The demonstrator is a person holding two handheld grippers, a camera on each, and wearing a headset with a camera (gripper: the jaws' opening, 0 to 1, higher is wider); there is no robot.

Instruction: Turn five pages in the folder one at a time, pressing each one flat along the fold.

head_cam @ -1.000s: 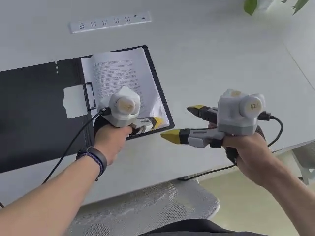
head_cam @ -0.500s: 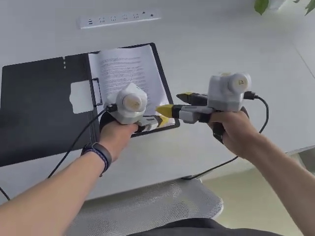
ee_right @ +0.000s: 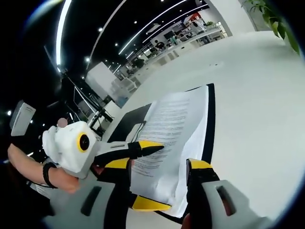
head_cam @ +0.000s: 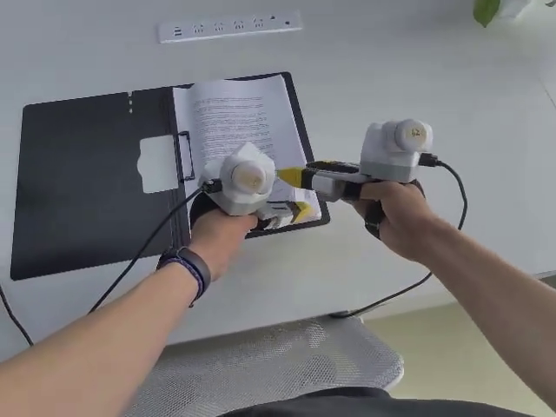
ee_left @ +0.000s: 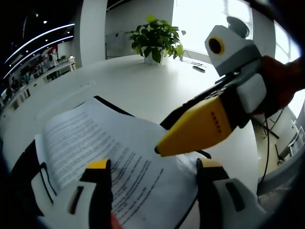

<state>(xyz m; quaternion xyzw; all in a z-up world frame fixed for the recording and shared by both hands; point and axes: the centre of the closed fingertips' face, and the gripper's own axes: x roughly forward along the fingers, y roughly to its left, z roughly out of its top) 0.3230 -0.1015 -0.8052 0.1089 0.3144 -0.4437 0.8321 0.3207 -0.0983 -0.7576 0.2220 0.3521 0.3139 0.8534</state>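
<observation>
Folder (head_cam: 87, 174) lies open on white table (head_cam: 417, 69) – black cover at left, printed pages (head_cam: 243, 122) stacked on right half, power strip (head_cam: 230, 26) beyond it

Left gripper (head_cam: 291, 211) at lower right corner of pages, jaws spread apart; in left gripper view (ee_left: 153, 166) top sheet shows between them, contact cannot be told

Right gripper (head_cam: 291, 176) comes in from right, yellow tips pointing at same corner – jaws parted, nothing held; right gripper view (ee_right: 159, 167) shows page edge between them
</observation>
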